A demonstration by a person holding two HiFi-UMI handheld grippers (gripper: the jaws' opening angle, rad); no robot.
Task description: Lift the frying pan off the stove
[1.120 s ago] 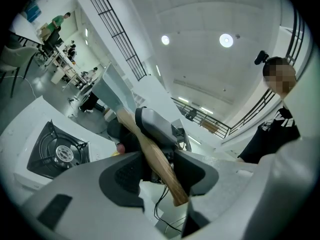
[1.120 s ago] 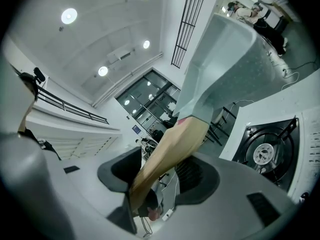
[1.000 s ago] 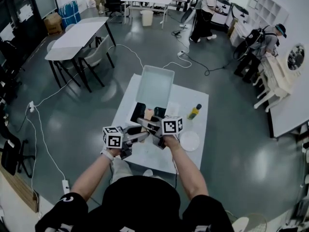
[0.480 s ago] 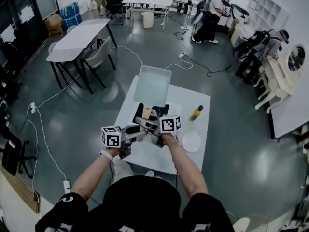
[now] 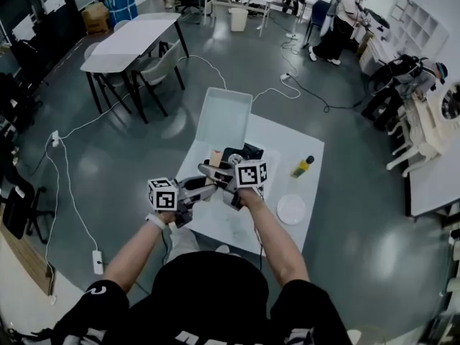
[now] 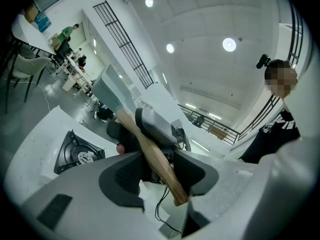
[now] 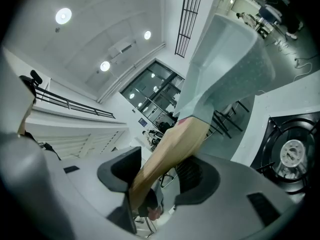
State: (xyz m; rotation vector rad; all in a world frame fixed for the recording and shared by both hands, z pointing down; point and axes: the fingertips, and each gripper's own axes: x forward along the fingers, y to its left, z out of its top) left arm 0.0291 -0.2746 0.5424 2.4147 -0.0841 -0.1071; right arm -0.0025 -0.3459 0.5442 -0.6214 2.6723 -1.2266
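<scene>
The frying pan [image 5: 228, 117] is a pale, square-sided pan with a wooden handle [image 5: 215, 157]. It hangs above the far end of the white table [image 5: 291, 139], beyond the black stove [image 5: 243, 153]. My left gripper [image 5: 207, 187] and right gripper [image 5: 214, 171] meet at the handle from either side. In the left gripper view the handle [image 6: 155, 159] runs slantwise between the jaws of the left gripper [image 6: 160, 171], with the stove [image 6: 75, 151] below. In the right gripper view the right gripper [image 7: 165, 171] is shut on the handle [image 7: 175, 144], and the pan [image 7: 230, 64] rises beyond it.
A yellow-green bottle [image 5: 302, 166] and a white plate [image 5: 291, 209] sit on the table's right side. Grey tables [image 5: 129, 42] and chairs stand to the back left. Cables cross the floor [image 5: 72, 171]. People work at the far side of the room.
Both grippers and the pan have shifted a little to the left, away from the bottle. The two grips on the handle look the same.
</scene>
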